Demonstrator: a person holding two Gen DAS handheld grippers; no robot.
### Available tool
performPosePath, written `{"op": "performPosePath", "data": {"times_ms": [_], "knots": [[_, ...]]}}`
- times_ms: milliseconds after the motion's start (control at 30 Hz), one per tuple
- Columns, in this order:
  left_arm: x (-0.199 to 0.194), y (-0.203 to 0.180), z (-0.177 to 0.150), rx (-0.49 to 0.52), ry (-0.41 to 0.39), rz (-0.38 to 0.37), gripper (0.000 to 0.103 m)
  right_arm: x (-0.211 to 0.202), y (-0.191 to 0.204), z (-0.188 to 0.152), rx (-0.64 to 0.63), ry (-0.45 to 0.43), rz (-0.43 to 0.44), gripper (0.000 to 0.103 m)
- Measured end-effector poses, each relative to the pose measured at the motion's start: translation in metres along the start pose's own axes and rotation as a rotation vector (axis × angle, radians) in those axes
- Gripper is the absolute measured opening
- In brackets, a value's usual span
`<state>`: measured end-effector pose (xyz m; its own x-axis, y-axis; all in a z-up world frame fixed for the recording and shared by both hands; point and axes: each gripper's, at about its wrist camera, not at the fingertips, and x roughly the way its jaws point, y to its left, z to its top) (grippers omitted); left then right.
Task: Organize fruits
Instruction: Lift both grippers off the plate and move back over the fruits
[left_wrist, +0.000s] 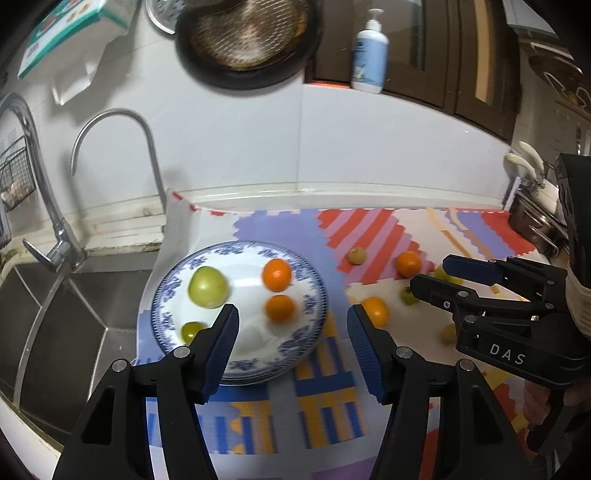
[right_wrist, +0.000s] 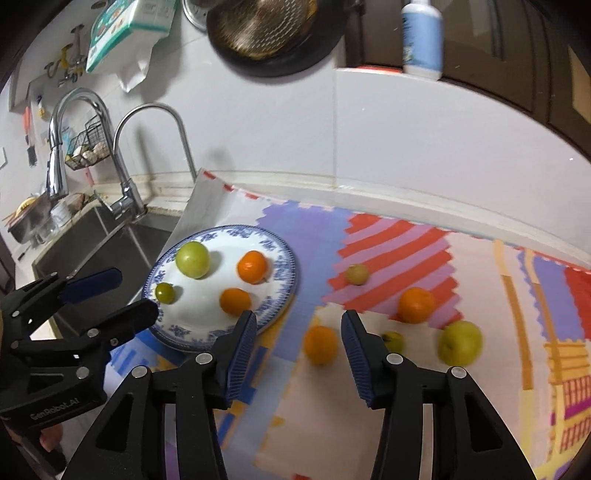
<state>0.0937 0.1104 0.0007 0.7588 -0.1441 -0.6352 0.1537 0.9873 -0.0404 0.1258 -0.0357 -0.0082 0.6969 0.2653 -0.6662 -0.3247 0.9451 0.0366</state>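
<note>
Right wrist: plate (right_wrist: 284, 291) with maybe four fruits (right_wrist: 192, 259)

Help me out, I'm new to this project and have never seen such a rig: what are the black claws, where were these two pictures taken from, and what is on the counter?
The black claws are hand-held tongs, one in each of a person's hands; there is no robot. Each carries a camera looking forward along its two fingers. One picture is from the left tongs, the other from the right tongs, and each also catches the other pair at its edge. Both are open and hold nothing.

On the patterned mat beside the sink stands a blue-and-white plate with four fruits: a big green one, a small green one and two oranges. Five more fruits lie loose on the mat, including an orange right in front of the right tongs.
</note>
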Motion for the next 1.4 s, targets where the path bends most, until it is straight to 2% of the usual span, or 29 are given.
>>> {"op": "performPosePath", "data": {"times_ms": [267,633,767,867,1400], "knots": [[-0.003,-0.040,0.003,0.025,-0.015,-0.037,0.068,-0.029,-0.035,-0.010,0.028,-0.031,-0.036,0.049],[0.010,-0.088,0.011,0.075,-0.012,-0.066,0.068,-0.041,-0.085,-0.023,0.066,-0.023,-0.079,0.049],[0.020,-0.102,0.014,0.095,-0.007,-0.071,0.068,-0.038,-0.100,-0.025,0.071,-0.014,-0.084,0.049],[0.029,-0.112,0.016,0.111,0.001,-0.075,0.068,-0.035,-0.112,-0.026,0.080,-0.009,-0.091,0.055],[0.100,-0.132,0.016,0.213,0.105,-0.125,0.068,0.011,-0.148,-0.029,0.058,0.076,-0.090,0.055]]}}
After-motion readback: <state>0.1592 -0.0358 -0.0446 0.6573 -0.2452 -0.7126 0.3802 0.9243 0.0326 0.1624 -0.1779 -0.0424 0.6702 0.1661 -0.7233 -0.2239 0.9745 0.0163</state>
